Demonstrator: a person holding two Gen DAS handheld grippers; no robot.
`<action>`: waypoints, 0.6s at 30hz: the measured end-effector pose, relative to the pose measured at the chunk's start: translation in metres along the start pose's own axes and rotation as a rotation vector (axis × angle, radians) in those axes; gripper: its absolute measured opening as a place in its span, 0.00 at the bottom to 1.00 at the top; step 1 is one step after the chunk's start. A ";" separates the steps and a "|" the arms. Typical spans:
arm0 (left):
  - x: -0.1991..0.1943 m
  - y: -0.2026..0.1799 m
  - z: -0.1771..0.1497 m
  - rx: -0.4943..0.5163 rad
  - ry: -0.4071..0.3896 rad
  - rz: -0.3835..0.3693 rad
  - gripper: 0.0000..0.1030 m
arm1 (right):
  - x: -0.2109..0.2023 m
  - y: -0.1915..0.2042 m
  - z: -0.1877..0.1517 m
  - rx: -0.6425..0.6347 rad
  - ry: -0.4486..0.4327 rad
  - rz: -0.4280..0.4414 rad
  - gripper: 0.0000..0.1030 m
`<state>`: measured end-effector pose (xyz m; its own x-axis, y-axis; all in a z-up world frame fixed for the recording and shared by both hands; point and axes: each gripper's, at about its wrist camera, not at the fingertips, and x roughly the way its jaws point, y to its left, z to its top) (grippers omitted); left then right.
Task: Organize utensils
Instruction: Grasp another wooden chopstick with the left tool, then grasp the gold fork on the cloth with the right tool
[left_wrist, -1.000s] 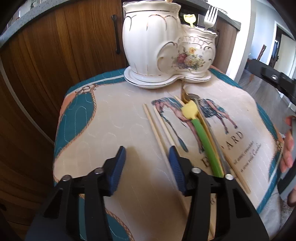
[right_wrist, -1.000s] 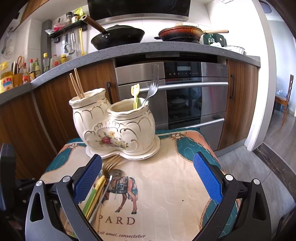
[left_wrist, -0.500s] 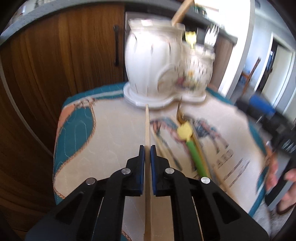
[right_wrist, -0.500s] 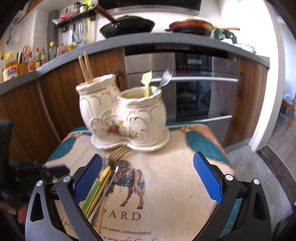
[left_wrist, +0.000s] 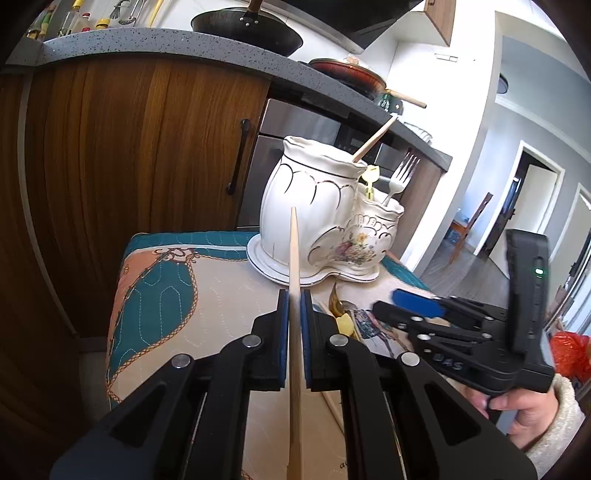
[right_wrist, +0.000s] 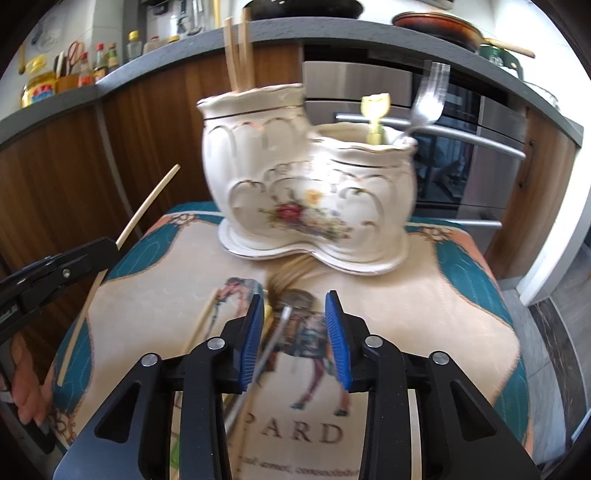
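Observation:
My left gripper (left_wrist: 294, 306) is shut on a wooden chopstick (left_wrist: 293, 251), held off the cloth and pointing toward the white two-pot ceramic holder (left_wrist: 314, 221). The right wrist view shows that chopstick (right_wrist: 147, 206) slanting up from the left gripper (right_wrist: 107, 247). My right gripper (right_wrist: 294, 306) hovers low over the utensil pile, its jaws closing. A metal spoon (right_wrist: 295, 298) lies between them, with no pad touching it. A gold fork (right_wrist: 291, 269) and another chopstick (right_wrist: 201, 325) lie beside it. The holder (right_wrist: 306, 192) has chopsticks in its tall pot, and a silver fork and a yellow-tipped utensil in its low pot.
A printed cloth (right_wrist: 424, 302) covers the small table, with edges close on both sides. Wooden cabinets (left_wrist: 129, 166) and an oven (right_wrist: 461, 147) stand behind, and pans sit on the counter. A hand (left_wrist: 517, 410) holds the right gripper (left_wrist: 397, 302) at the table's right side.
The left gripper shut on a chopstick and lifted it off the cloth. The right gripper came down toward the utensil pile and its jaws narrowed around the spoon.

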<state>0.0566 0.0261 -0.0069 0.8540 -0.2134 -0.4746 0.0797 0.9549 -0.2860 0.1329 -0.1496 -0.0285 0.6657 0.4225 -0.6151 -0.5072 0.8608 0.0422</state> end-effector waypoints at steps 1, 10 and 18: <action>0.000 0.000 0.000 -0.001 -0.001 -0.005 0.06 | 0.004 0.004 0.003 -0.010 0.007 0.001 0.32; -0.006 0.005 -0.002 -0.006 -0.005 -0.040 0.06 | 0.042 0.022 0.018 -0.029 0.104 -0.030 0.23; -0.006 0.007 -0.002 -0.012 -0.006 -0.045 0.06 | 0.052 0.021 0.018 -0.011 0.131 -0.021 0.07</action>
<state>0.0510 0.0339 -0.0083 0.8529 -0.2548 -0.4558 0.1120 0.9418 -0.3169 0.1671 -0.1045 -0.0458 0.5995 0.3627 -0.7135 -0.5000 0.8658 0.0201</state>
